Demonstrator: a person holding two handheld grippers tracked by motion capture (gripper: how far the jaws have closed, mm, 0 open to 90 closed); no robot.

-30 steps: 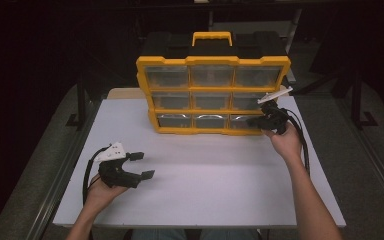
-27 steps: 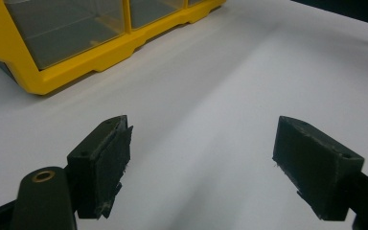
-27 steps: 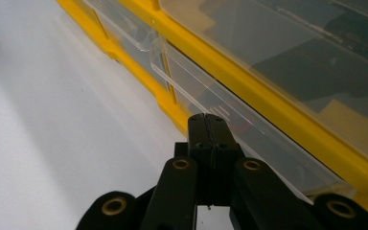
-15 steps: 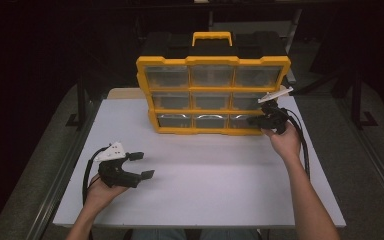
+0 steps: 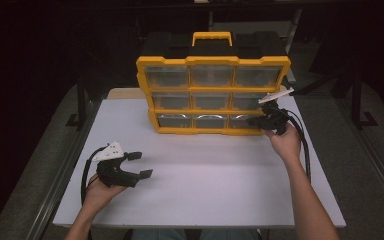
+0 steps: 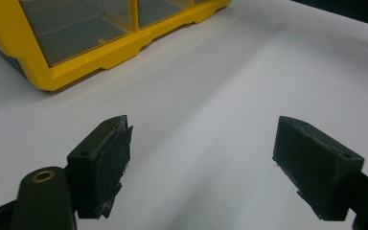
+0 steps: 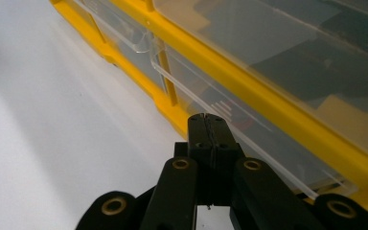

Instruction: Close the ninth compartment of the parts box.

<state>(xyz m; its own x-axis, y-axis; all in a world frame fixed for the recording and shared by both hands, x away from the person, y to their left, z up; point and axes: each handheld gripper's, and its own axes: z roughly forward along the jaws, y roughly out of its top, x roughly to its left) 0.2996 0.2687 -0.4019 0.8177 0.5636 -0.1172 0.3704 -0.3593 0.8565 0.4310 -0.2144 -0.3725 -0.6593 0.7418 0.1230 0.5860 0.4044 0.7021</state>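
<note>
My right gripper (image 5: 258, 120) has its jaws pressed flat together with nothing between them, its tips at the bottom-right drawer (image 7: 249, 129) of the yellow organizer case (image 5: 212, 95). I judge the risk is that closed jaws cannot catch the drawer's thin clear lip; if I push instead, the tips could skid along the plastic or shove the whole case back across the white table (image 5: 205, 185), since nothing braces it. My left gripper (image 5: 140, 165) hangs wide open and empty near the table's front-left, well apart from the case. The case stands tilted back at the far middle of the table, yellow frame, black handle-topped body, nine clear-fronted drawers in three rows, all looking closed
</note>
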